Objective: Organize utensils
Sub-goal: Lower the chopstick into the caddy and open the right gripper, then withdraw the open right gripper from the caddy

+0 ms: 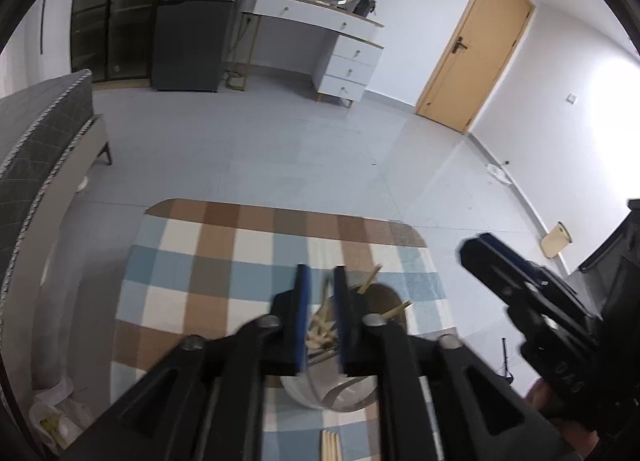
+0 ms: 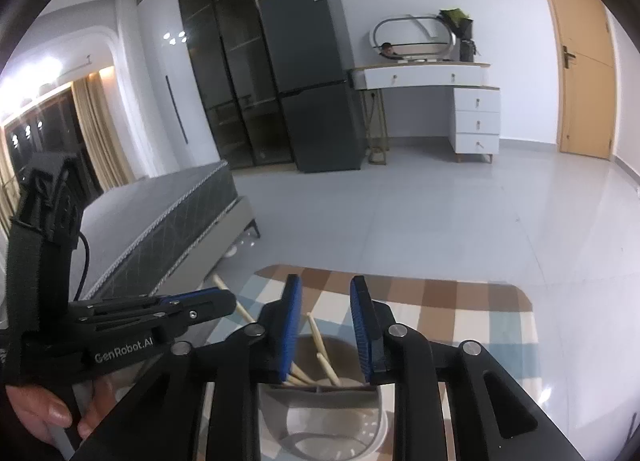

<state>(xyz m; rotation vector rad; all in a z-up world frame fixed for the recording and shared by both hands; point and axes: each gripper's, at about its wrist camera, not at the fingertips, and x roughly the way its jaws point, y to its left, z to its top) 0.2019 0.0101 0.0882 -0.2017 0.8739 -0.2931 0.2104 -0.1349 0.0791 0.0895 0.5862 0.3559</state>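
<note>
A round grey utensil holder (image 1: 328,393) stands on the checked tablecloth (image 1: 192,285). Pale wooden chopsticks (image 1: 320,325) stand in it, and a few tips (image 1: 370,281) lean out to the right. My left gripper (image 1: 321,277) hangs just above the holder, open by a narrow gap through which the chopsticks show. In the right wrist view the holder (image 2: 320,409) shows a divider, with chopsticks (image 2: 320,341) in its far compartment. My right gripper (image 2: 326,285) is open wider above it, nothing pressed between its blue pads (image 2: 290,325). More chopsticks (image 1: 330,443) lie flat near the front edge.
The table's far edge (image 2: 400,281) drops to a pale tiled floor. A bed (image 2: 168,217) stands to the left, with a dark fridge (image 2: 316,101), a white dressing table (image 2: 440,101) and a wooden door (image 2: 580,61) beyond. A hand (image 2: 40,417) grips the left tool.
</note>
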